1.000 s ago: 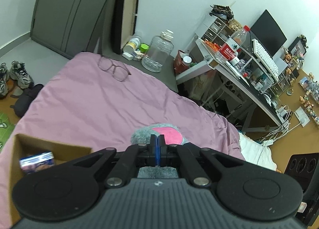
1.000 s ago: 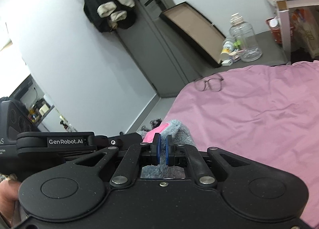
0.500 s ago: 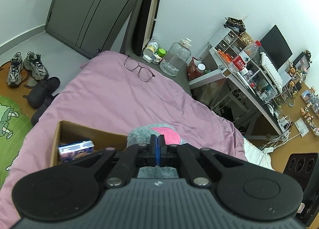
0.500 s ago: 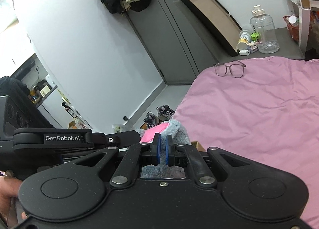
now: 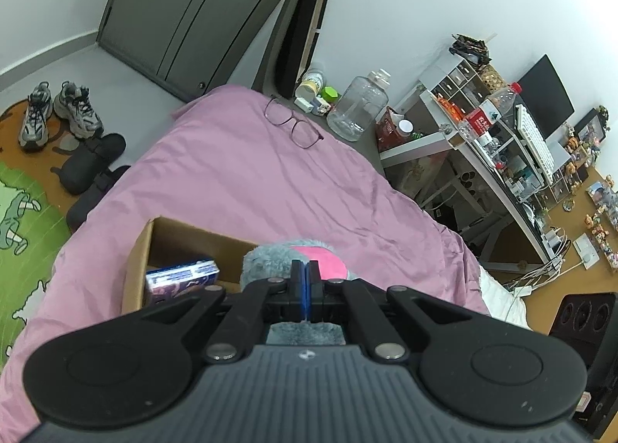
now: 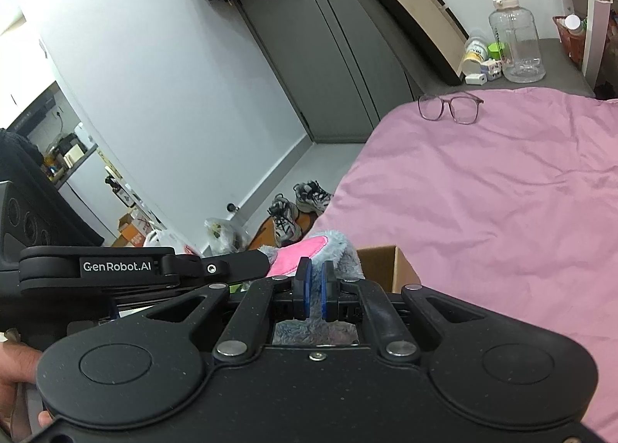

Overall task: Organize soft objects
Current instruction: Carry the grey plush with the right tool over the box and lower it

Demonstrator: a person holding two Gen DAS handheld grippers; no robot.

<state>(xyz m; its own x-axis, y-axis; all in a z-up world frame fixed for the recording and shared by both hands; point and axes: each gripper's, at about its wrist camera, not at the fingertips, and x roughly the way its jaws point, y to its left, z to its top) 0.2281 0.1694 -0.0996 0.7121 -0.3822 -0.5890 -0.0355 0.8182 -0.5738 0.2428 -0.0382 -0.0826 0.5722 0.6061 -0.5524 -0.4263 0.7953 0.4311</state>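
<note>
A grey plush toy with a pink patch [image 5: 309,263] hangs in both grippers above the pink bed. My left gripper [image 5: 305,288] is shut on its fur. My right gripper [image 6: 313,290] is shut on the same plush toy [image 6: 332,250], with fur between the blue pads. An open cardboard box [image 5: 185,238] sits on the bed just below and left of the toy, with a blue packet [image 5: 181,277] inside. The box corner also shows in the right wrist view [image 6: 386,265]. The left gripper body [image 6: 146,267] lies to the left of my right one.
Glasses [image 5: 293,124] lie at the far end of the pink bed [image 5: 251,180]. A clear water jug [image 5: 357,107] and small jars stand beyond. A cluttered desk [image 5: 502,157] is on the right. Shoes [image 5: 58,111] and a green rug [image 5: 23,211] are on the floor left.
Both grippers have lifted and drawn back with the plush toy. The cardboard box has come further into view beneath it.
</note>
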